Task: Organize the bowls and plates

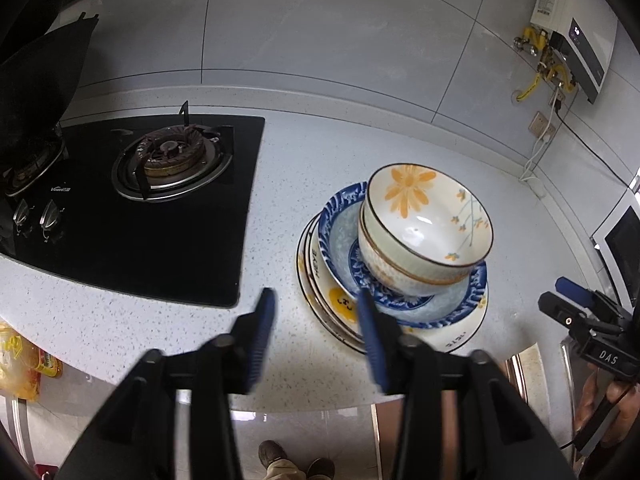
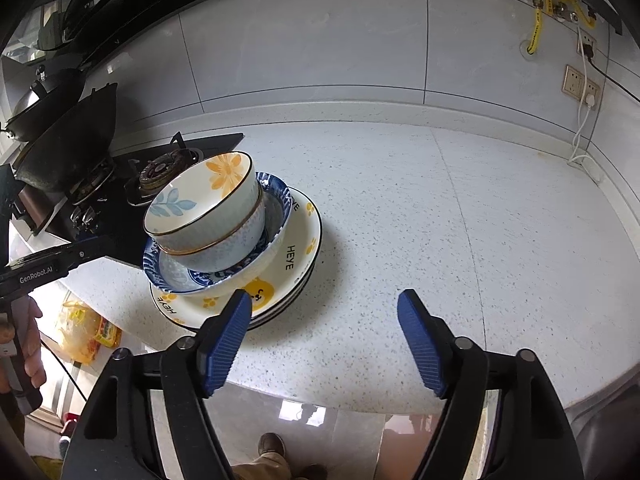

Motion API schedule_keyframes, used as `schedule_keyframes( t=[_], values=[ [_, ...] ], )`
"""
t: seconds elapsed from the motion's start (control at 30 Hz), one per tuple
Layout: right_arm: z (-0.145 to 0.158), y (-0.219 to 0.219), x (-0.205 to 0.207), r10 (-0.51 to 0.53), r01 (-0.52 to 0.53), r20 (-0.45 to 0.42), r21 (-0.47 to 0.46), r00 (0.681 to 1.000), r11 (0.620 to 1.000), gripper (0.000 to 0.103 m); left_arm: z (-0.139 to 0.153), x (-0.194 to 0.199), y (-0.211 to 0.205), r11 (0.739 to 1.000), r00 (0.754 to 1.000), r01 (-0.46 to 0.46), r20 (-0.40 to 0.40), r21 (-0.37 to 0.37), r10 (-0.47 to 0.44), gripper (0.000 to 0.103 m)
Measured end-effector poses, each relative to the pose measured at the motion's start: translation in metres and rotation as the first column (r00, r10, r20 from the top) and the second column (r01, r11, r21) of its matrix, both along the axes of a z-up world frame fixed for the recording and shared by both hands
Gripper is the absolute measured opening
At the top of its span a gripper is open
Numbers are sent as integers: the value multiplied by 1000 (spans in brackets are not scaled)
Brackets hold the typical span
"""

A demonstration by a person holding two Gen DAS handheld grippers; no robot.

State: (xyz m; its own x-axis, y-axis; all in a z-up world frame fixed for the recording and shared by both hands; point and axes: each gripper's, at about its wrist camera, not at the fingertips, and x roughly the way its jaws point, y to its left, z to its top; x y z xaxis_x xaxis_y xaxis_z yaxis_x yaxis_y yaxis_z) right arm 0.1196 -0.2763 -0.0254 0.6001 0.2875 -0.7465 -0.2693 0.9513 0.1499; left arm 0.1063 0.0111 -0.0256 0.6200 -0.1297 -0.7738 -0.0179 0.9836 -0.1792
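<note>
A stack of dishes stands on the speckled countertop [image 1: 312, 152] near its front edge. At the bottom lie white plates with yellow bears [image 1: 456, 338] [image 2: 296, 252], on them a blue-patterned dish [image 1: 340, 236] [image 2: 172, 276], and on top two nested white bowls with orange flowers [image 1: 428, 216] [image 2: 204, 200]. My left gripper [image 1: 316, 300] is open and empty, just in front of the stack's left edge. My right gripper [image 2: 324, 304] is open and empty too, in front of the stack's right side, its left finger [image 2: 228, 340] overlapping the plates' rim in the view.
A black gas hob [image 1: 160, 200] with burners lies left of the stack, and dark woks [image 2: 60, 140] sit over its far burners. A wall socket with a white cable [image 2: 580, 88] is at the back right. A yellow bag [image 2: 80, 332] lies below the counter edge.
</note>
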Motion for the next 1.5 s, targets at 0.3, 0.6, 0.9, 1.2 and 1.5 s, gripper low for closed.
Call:
schedule_keyframes(
  t=[0.3, 0.6, 0.9, 1.2, 1.5],
  values=[
    [0, -6, -15, 7, -7, 6, 7, 1000, 1000, 99, 8, -18, -23, 999, 998, 38, 43, 30, -39, 90],
    [10, -2, -36, 42, -43, 45, 26, 998, 999, 102, 22, -44, -26, 999, 997, 17, 75, 33, -19, 90],
    [23, -11, -61, 8, -21, 74, 175, 997, 984, 102, 31, -63, -11, 999, 998, 5, 70, 45, -9, 90],
    [56, -4, -97, -137, 107, 167, 174, 977, 979, 102, 41, -72, 19, 996, 990, 63, 120, 70, -71, 90],
    [80, 37, -129, -217, 203, 182, 92, 959, 975, 102, 50, -88, 61, 993, 980, 96, 169, 74, -108, 90]
  ],
)
